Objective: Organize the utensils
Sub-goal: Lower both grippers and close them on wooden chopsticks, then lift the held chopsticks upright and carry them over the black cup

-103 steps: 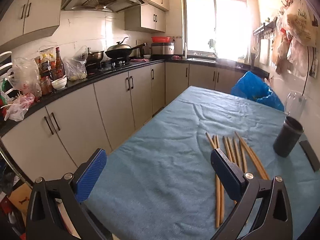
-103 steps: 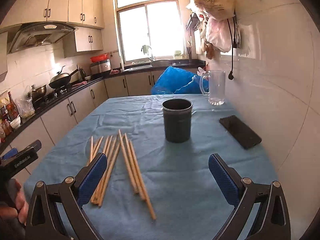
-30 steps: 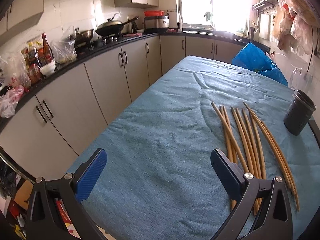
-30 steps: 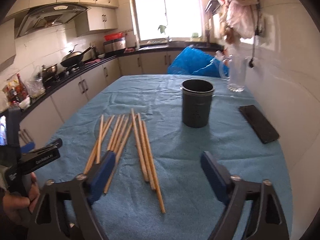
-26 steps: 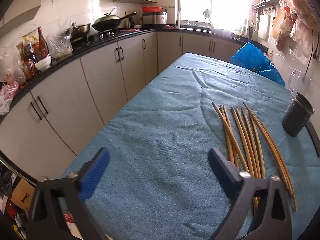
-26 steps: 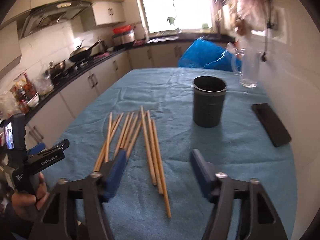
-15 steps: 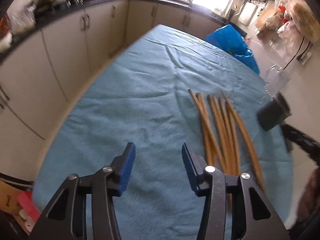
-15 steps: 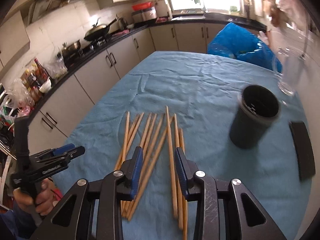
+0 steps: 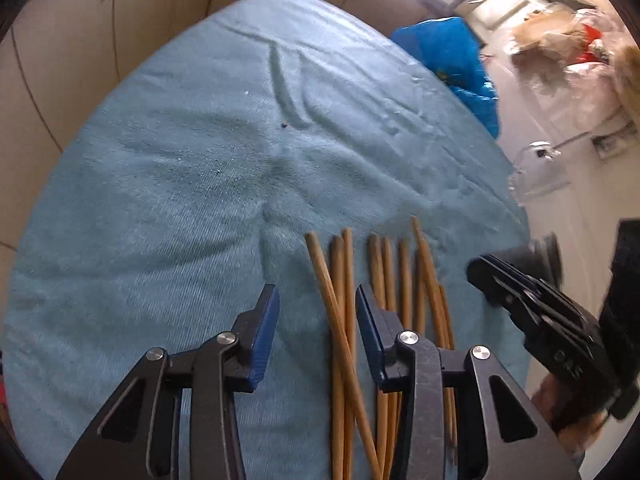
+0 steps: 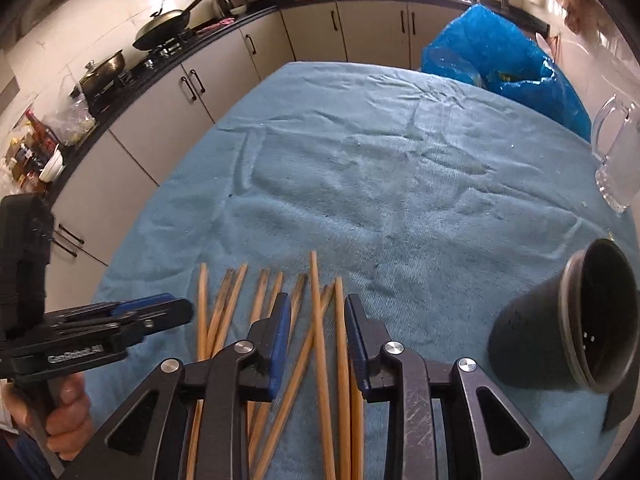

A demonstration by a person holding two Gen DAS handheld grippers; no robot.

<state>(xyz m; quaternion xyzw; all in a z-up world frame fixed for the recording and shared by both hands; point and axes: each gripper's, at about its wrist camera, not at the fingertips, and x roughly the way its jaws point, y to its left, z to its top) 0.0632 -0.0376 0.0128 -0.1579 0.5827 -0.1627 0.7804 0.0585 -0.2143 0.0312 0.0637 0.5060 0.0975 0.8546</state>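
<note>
Several wooden chopsticks (image 9: 340, 320) lie side by side on the blue tablecloth (image 9: 180, 184); they also show in the right wrist view (image 10: 320, 320). My left gripper (image 9: 316, 320) is open, lowered over the leftmost chopsticks, which lie between its blue pads. My right gripper (image 10: 314, 328) is open, lowered over the rightmost chopsticks, its pads either side of two of them. A dark grey holder cup (image 10: 560, 336) stands to the right. The right gripper shows in the left wrist view (image 9: 532, 312), the left gripper in the right wrist view (image 10: 120, 320).
A blue plastic bag (image 10: 500, 52) sits at the table's far end. A glass mug (image 10: 616, 160) stands far right. A dark phone (image 10: 620, 400) lies right of the cup. Kitchen cabinets (image 10: 180, 92) and a counter with pans run along the left.
Both grippers have moved forward and down onto the chopsticks. Both jaws have narrowed from wide open to a small gap.
</note>
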